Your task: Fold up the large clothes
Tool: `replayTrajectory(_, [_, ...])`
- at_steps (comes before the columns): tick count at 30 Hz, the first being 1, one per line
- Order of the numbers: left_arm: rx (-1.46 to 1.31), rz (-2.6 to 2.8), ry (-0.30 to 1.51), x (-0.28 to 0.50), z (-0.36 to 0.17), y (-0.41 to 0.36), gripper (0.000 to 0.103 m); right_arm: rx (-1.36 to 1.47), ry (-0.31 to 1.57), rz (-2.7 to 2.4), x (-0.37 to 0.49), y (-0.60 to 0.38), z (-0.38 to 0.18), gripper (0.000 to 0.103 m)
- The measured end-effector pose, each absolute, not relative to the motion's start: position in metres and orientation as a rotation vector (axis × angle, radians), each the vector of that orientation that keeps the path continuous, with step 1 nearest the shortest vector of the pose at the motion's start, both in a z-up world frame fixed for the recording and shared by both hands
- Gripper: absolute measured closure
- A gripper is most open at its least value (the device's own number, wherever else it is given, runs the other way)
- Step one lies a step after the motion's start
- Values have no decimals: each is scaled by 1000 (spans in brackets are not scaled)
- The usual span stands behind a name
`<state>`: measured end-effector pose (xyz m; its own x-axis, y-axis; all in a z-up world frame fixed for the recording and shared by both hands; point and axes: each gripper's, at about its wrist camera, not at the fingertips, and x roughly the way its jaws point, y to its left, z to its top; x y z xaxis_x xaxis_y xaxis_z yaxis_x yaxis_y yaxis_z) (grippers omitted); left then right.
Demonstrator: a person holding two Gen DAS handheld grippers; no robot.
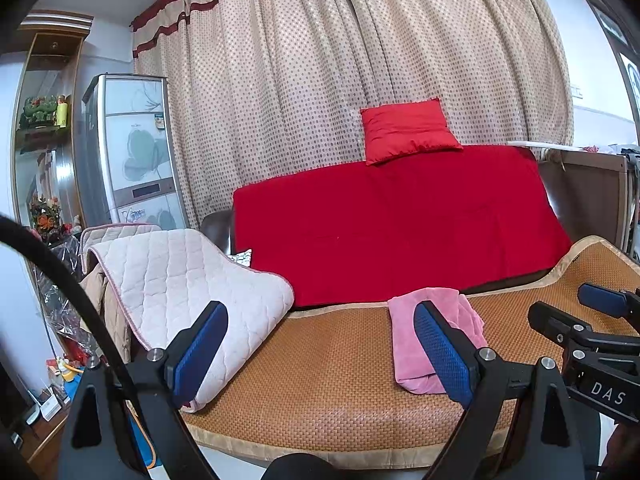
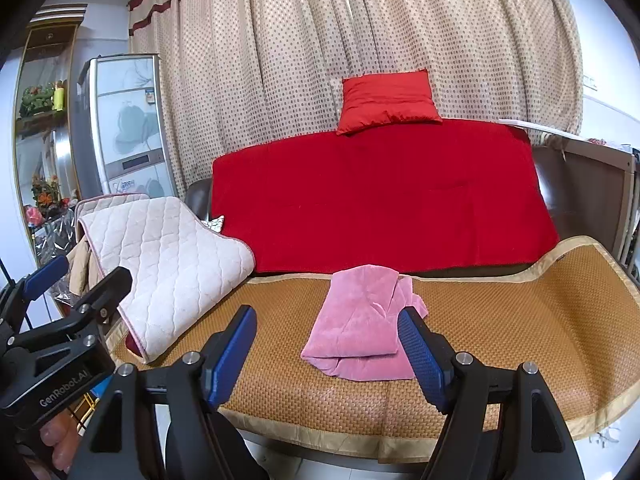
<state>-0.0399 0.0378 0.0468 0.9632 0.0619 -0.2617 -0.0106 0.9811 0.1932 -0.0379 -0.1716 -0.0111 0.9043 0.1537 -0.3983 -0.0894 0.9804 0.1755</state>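
Hovering apart and empty, the left gripper (image 1: 320, 354) and right gripper (image 2: 326, 354) hung short of the pink garment (image 2: 360, 324), already bundled on the woven mat (image 2: 520, 320). Any careless pinch risked snagging one layer and undoing folds. No containers showed.

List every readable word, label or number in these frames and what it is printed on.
"DAS": on the right tool body, cut off at the frame edge.
"GenRobot.AI": on the left tool body.
Sticker and lower logo on the tall white appliance: too blurred to read.
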Motion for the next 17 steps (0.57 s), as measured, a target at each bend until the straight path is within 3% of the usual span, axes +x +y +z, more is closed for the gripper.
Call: replayTrajectory(17, [182, 31, 297, -16, 36, 36, 9, 133, 460, 130, -6, -171, -19, 27])
